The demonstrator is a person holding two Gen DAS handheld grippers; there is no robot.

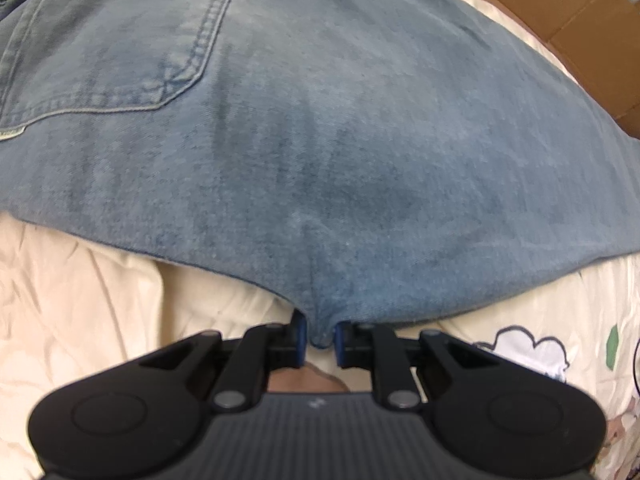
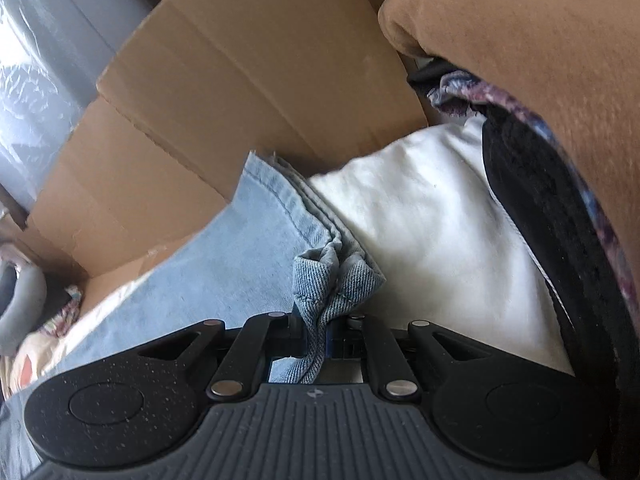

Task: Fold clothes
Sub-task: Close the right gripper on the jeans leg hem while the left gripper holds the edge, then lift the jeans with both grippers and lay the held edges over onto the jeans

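Observation:
Light blue jeans (image 1: 320, 120) fill the left wrist view, spread flat on a cream bedsheet (image 1: 80, 300), with a back pocket (image 1: 120, 40) at upper left. My left gripper (image 1: 321, 336) is shut on the near edge of the denim, pinching a small fold between its blue pads. In the right wrist view the jeans' leg (image 2: 224, 264) runs toward a hem end (image 2: 280, 192). My right gripper (image 2: 318, 336) is shut on a bunched corner of that hem, which stands up crumpled above the fingers.
Brown cardboard boxes (image 2: 240, 80) stand just beyond the bed edge, also seen as cardboard (image 1: 580, 20) at upper right. A white garment (image 2: 420, 220) lies beside the jeans' leg. A tan cloth (image 2: 520, 40) over dark and patterned clothes piles up at right. Clear plastic wrap (image 2: 36, 80) is at far left.

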